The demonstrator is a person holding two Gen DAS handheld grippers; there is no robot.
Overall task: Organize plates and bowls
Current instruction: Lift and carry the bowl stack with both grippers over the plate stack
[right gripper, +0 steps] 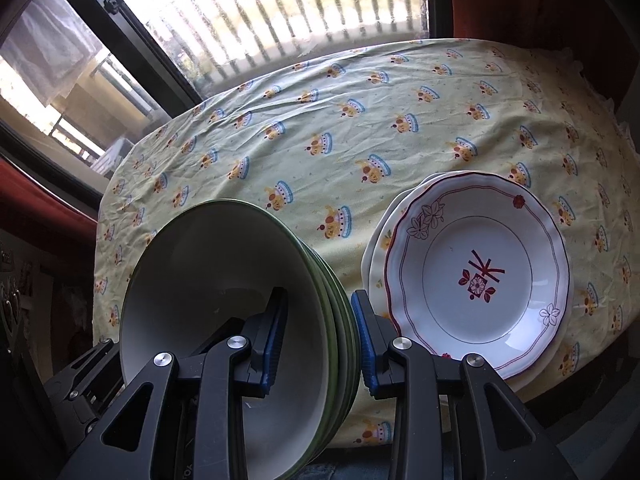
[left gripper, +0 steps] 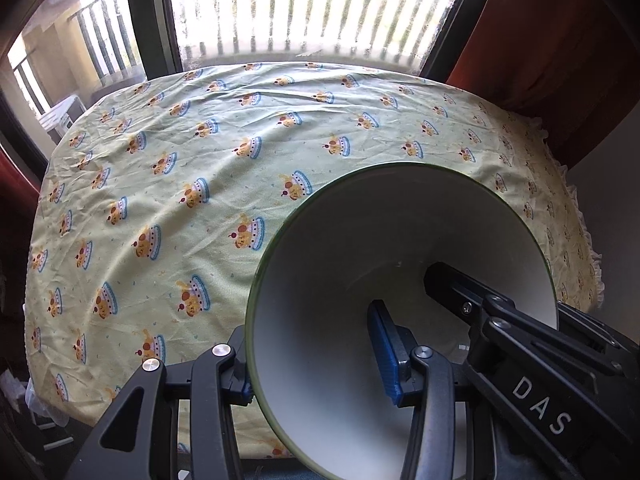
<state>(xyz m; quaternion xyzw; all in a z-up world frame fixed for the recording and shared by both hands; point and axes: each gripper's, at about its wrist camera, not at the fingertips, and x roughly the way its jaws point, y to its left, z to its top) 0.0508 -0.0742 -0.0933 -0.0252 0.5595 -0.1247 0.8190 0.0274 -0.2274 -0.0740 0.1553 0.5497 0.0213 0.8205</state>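
Note:
A stack of white bowls with green rims [right gripper: 224, 280] is held tilted above the near edge of the table. My right gripper [right gripper: 318, 344] is shut on the right side of the stack's rims, one finger inside the top bowl. My left gripper [left gripper: 316, 356] is shut on the left rim of the top bowl [left gripper: 360, 240], one blue-padded finger [left gripper: 386, 352] inside it. The right gripper's finger [left gripper: 460, 292] shows inside the bowl in the left wrist view. A stack of white plates [right gripper: 476, 272] with dark red flower patterns lies on the table to the right.
The table carries a pale yellow cloth [left gripper: 200, 152] printed with small cake figures. A window with a dark frame [left gripper: 148, 16] stands right behind the table. Red curtains [left gripper: 560, 40] hang at the right.

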